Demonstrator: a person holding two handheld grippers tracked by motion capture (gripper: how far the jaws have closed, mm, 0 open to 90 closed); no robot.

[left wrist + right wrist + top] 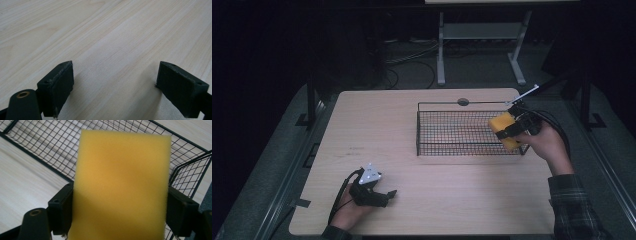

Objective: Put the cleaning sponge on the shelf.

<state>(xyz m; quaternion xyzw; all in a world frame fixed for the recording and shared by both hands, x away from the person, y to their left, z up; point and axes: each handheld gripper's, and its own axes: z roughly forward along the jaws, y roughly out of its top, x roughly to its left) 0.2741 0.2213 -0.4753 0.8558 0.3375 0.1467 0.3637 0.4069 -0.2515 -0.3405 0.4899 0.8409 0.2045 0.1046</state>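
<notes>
A yellow sponge (503,128) is clamped between the jaws of my right gripper (510,131), which holds it over the right end of a black wire basket (447,103). In the right gripper view the sponge (122,185) stands upright and wide between the two black pads (61,210), with the basket (45,147) mesh behind and below it. My left gripper (384,196) rests near the table's front left, pointing right. Its jaws stand wide apart in the left gripper view, with nothing but bare wood between the pads (58,85).
The light wooden table (377,130) carries the basket at its back right. A round grommet (463,102) sits at the table's far edge. Beyond the table a white desk frame (482,35) and cables lie on the dark floor.
</notes>
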